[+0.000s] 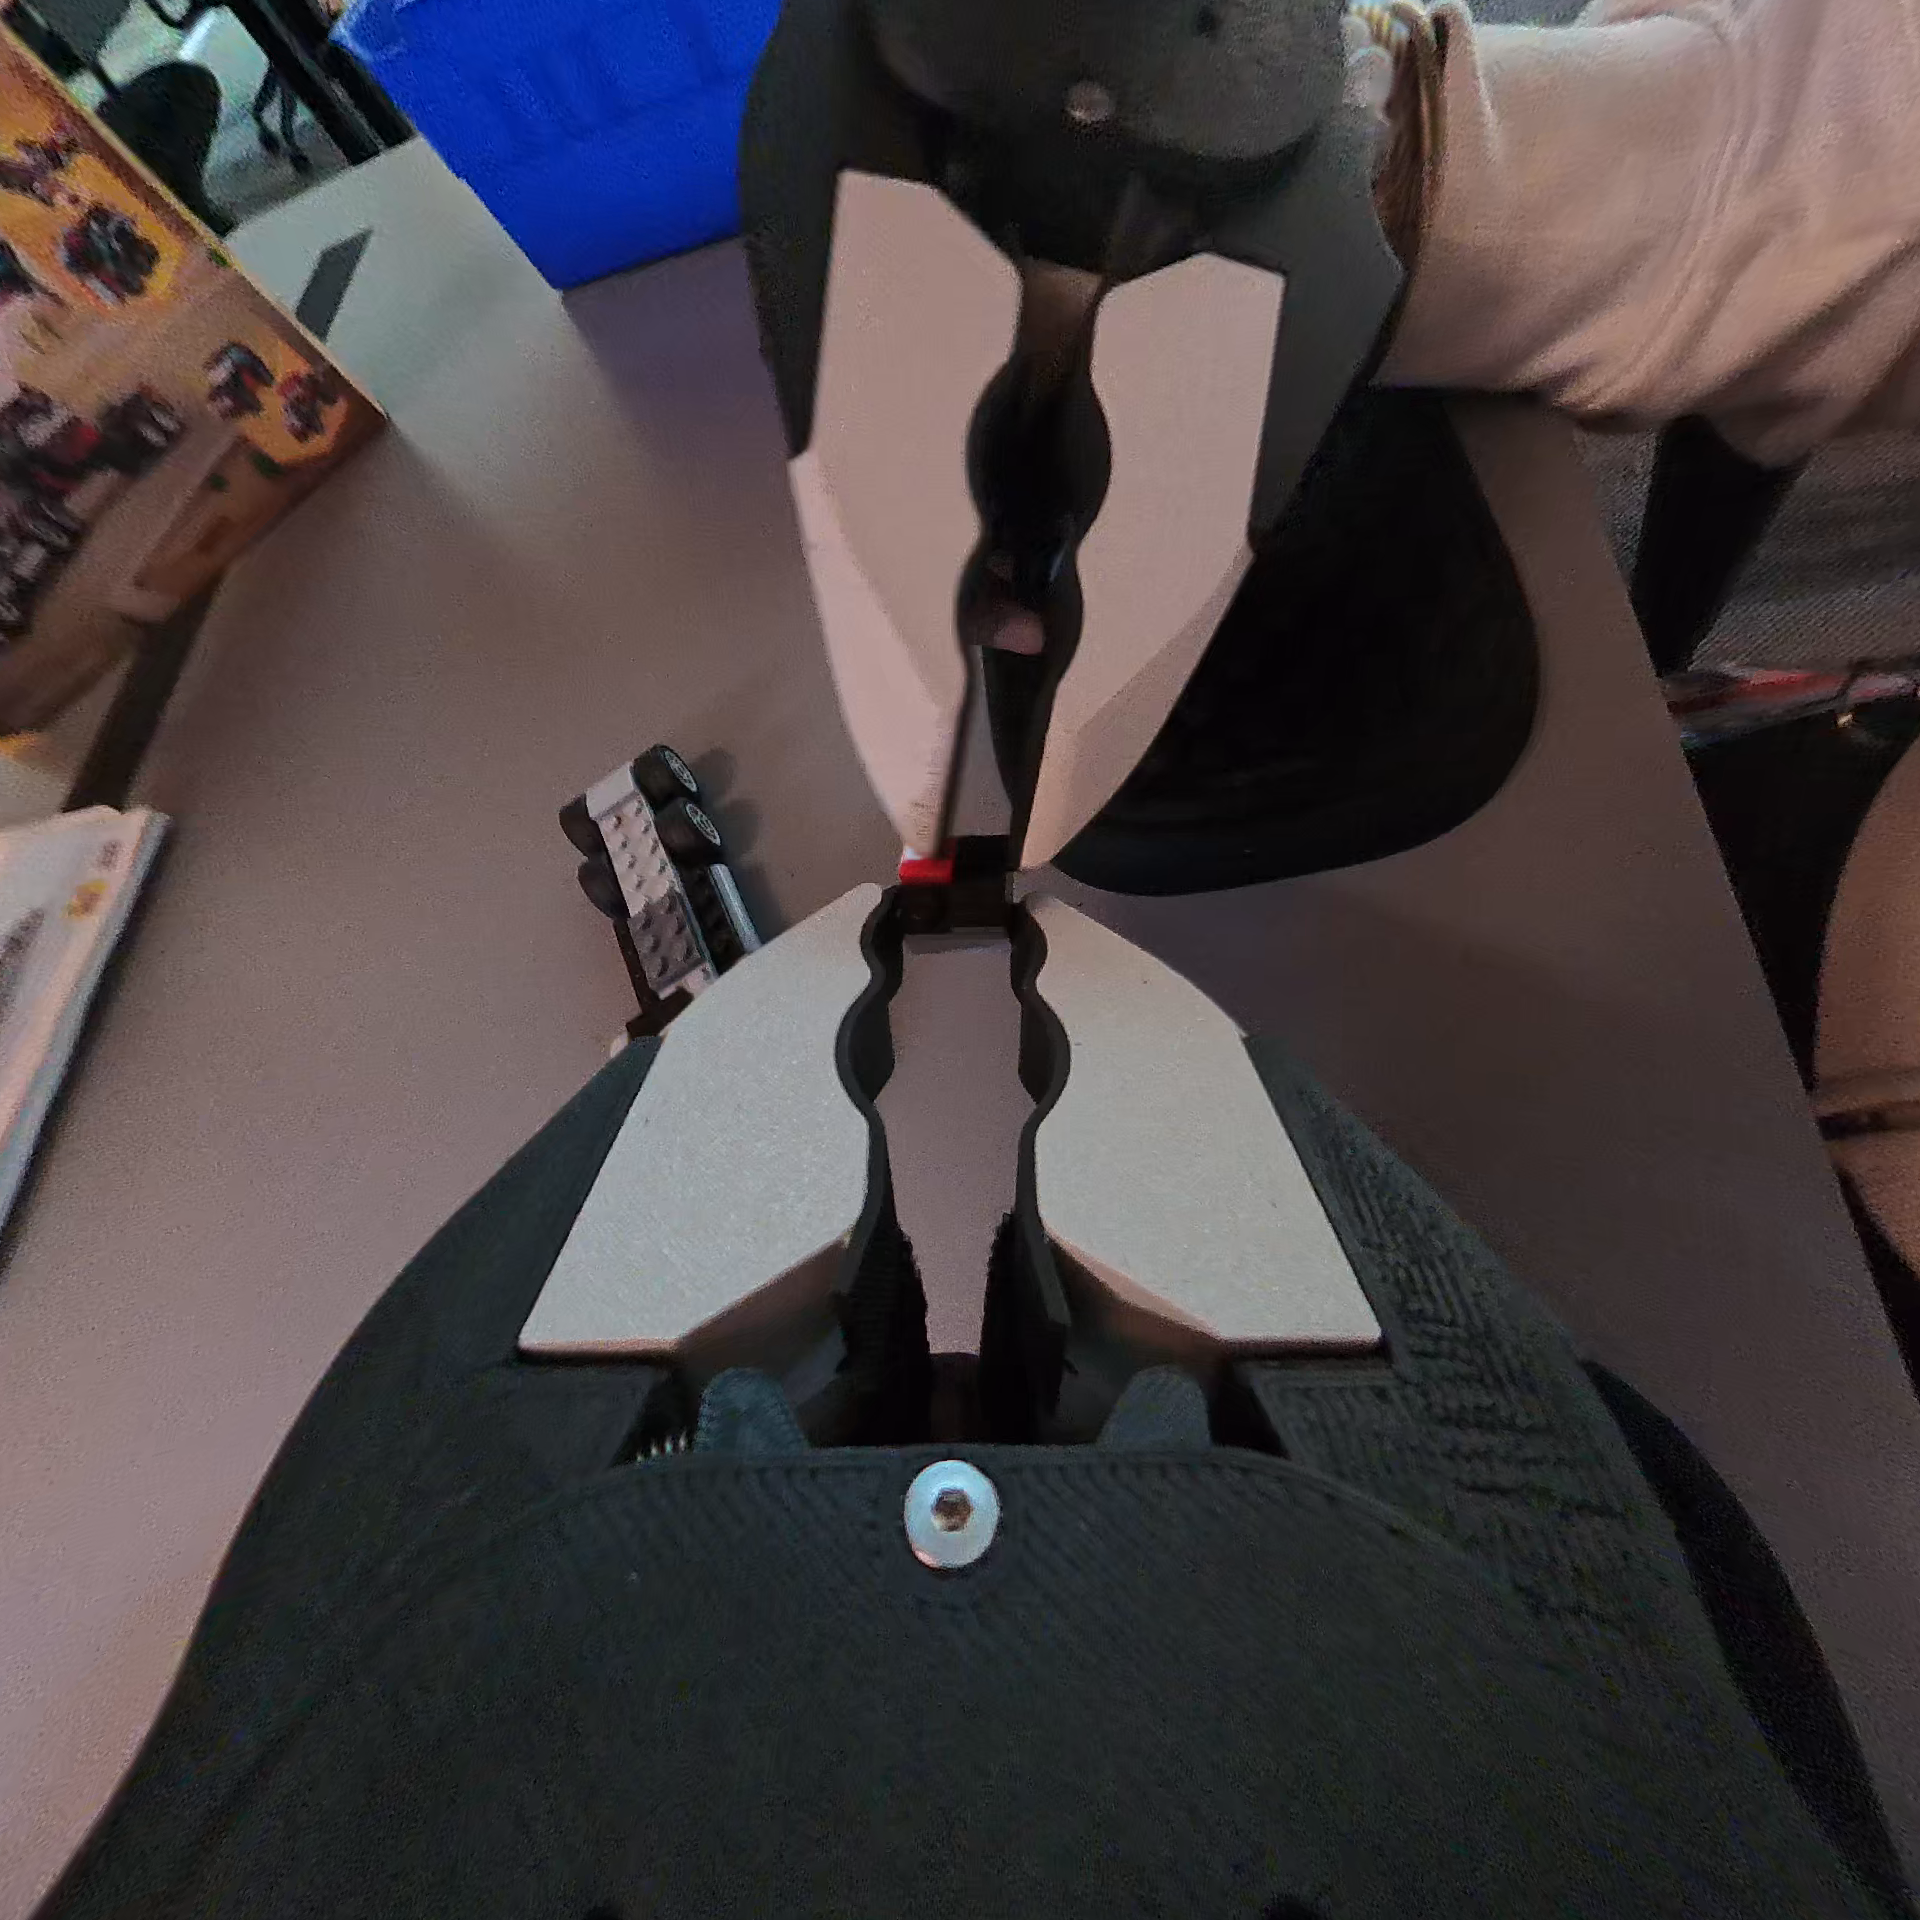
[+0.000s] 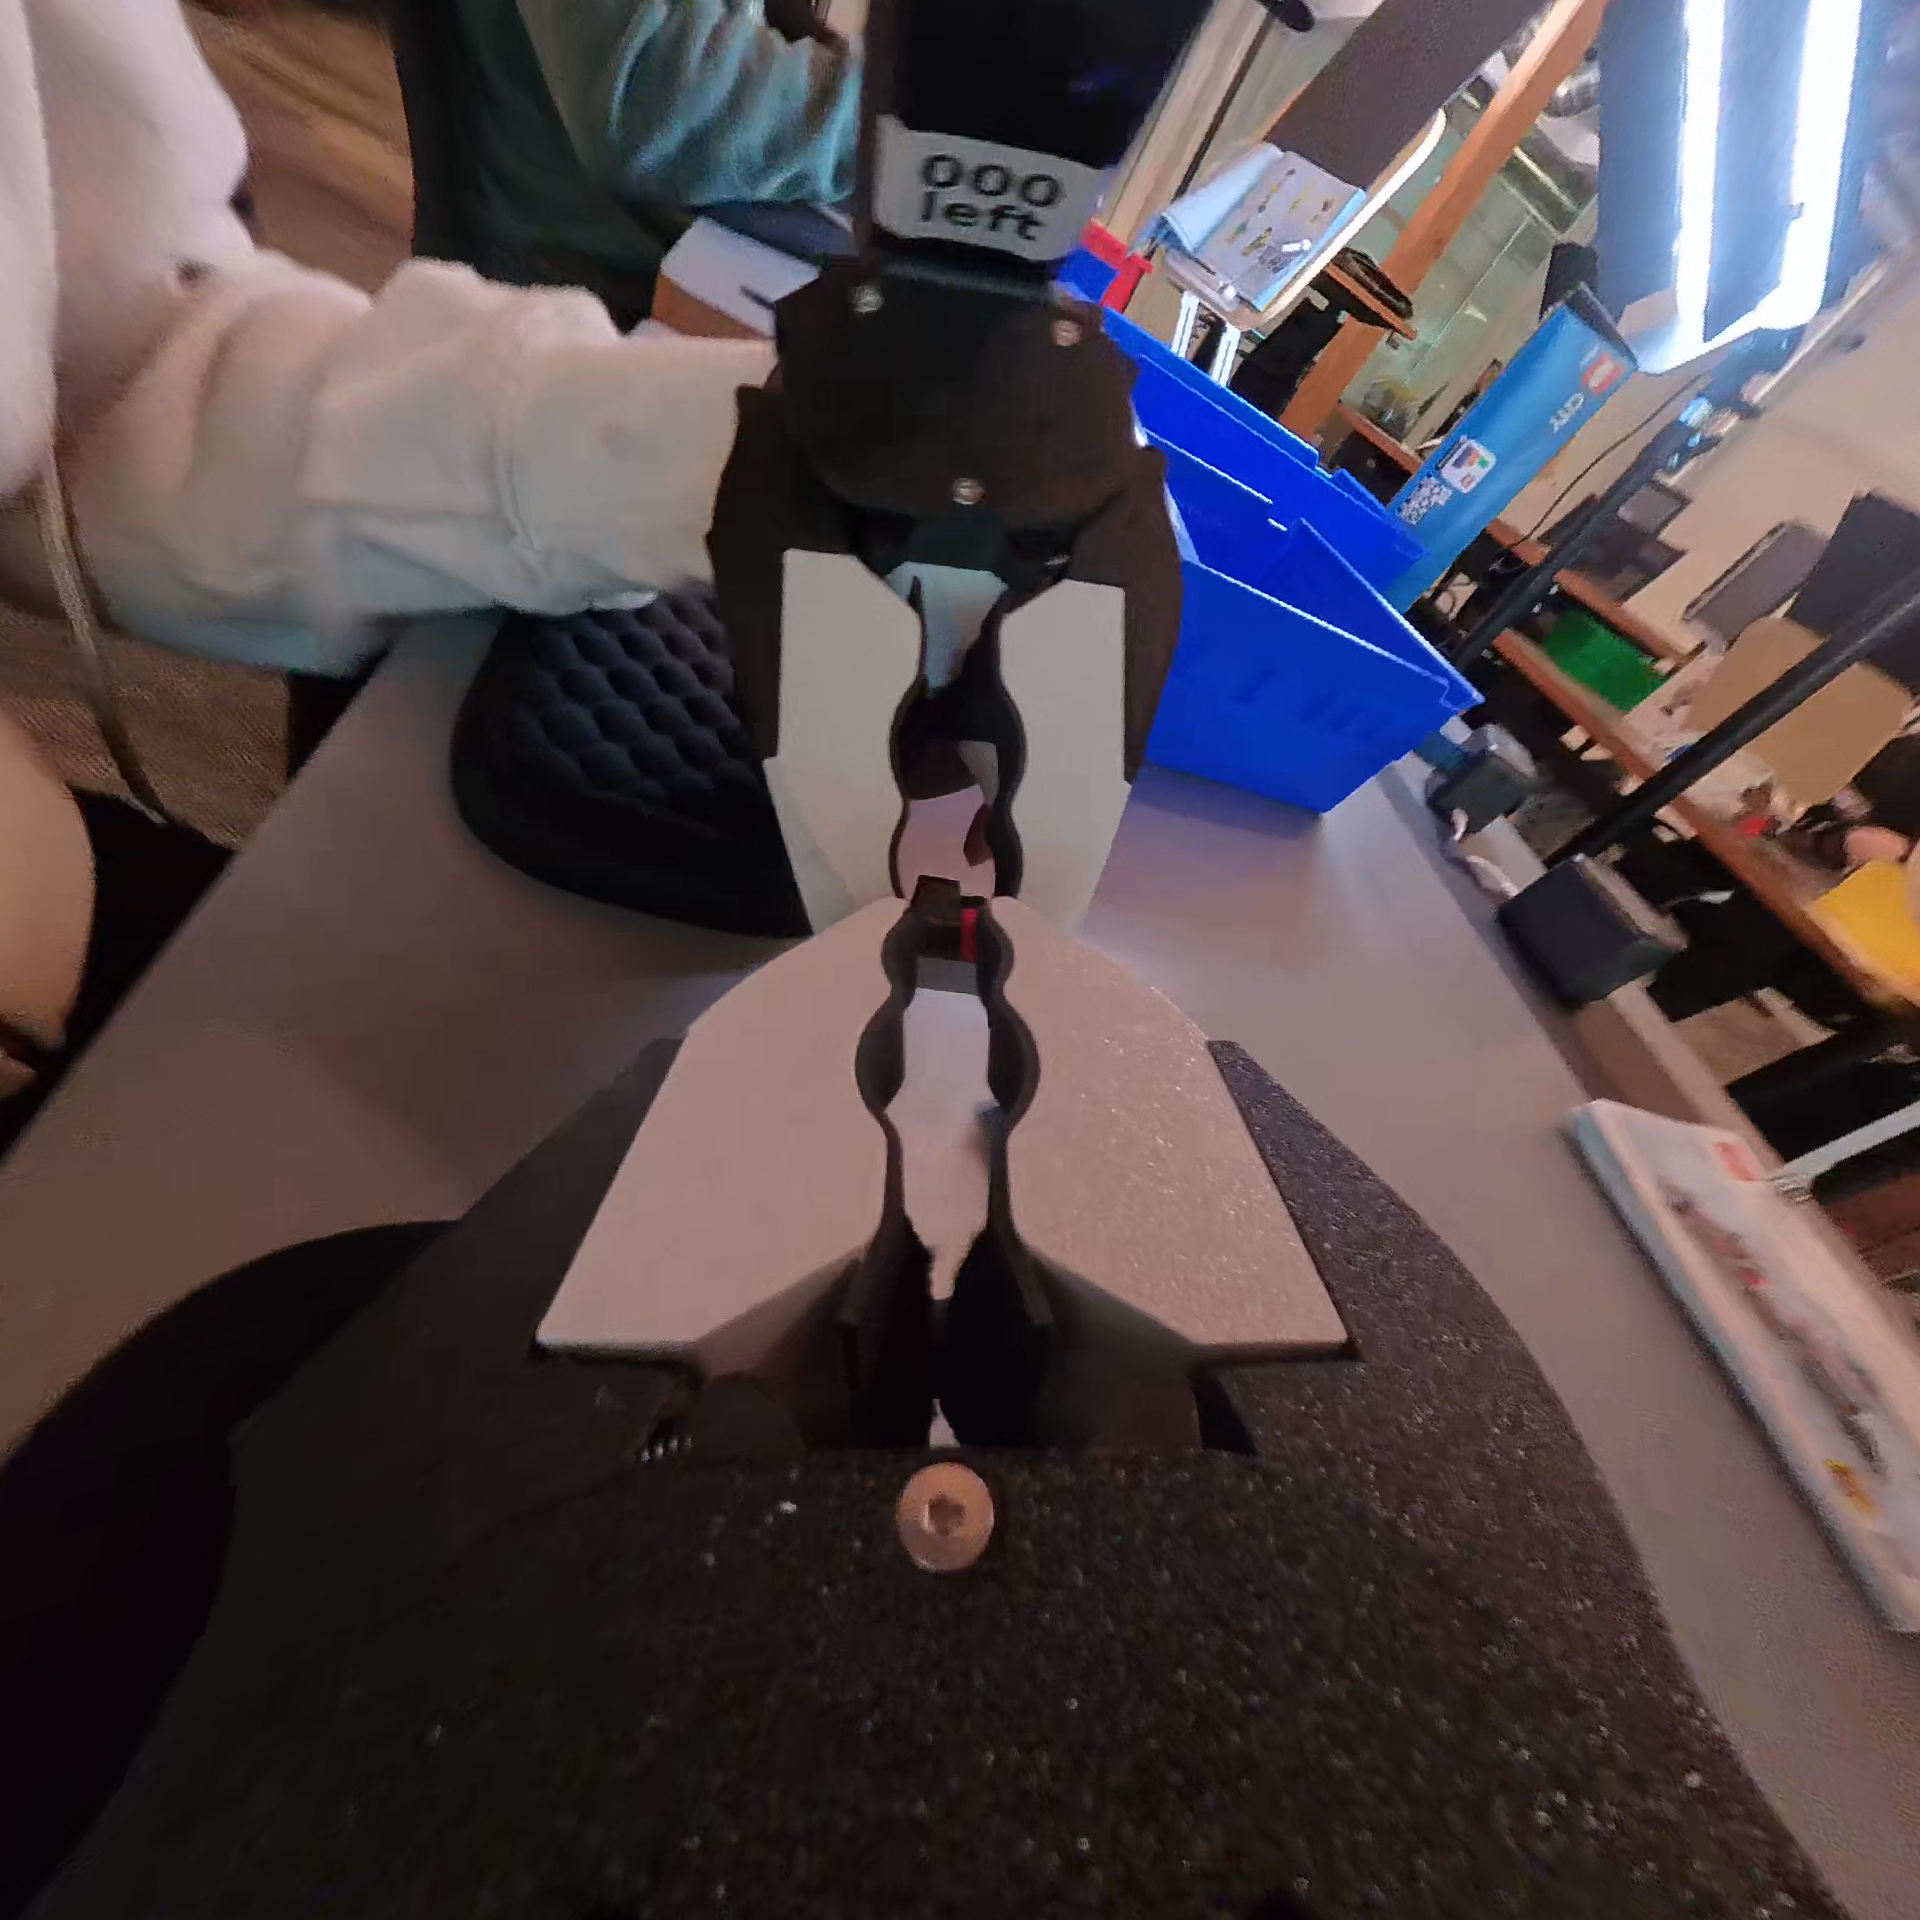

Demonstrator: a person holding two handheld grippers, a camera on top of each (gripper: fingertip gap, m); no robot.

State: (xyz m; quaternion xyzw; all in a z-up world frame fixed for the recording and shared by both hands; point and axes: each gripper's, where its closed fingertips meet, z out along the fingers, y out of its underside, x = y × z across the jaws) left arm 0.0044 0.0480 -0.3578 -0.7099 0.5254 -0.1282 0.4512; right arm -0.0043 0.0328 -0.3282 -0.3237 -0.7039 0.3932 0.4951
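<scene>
My left gripper (image 1: 953,906) is shut on a small black brick block (image 1: 956,909) held above the grey table (image 1: 416,644). My right gripper (image 1: 968,847) comes in from the far side, tip to tip with the left. It is shut on a small black and red brick piece (image 1: 927,869) that touches the block. In the right wrist view, my right gripper (image 2: 948,930) grips the black piece with its red strip (image 2: 968,932). The left gripper (image 2: 953,883) meets it from beyond. I cannot tell whether the two pieces are joined.
A small grey and black brick chassis with wheels (image 1: 665,883) lies left of the grippers. A printed toy box (image 1: 135,416) and a booklet (image 1: 52,966) are at the left. A blue bin (image 2: 1278,623), a black cushion (image 2: 623,748) and a person's sleeve (image 1: 1662,208) are nearby. The tips of both grippers are at nearly the same place.
</scene>
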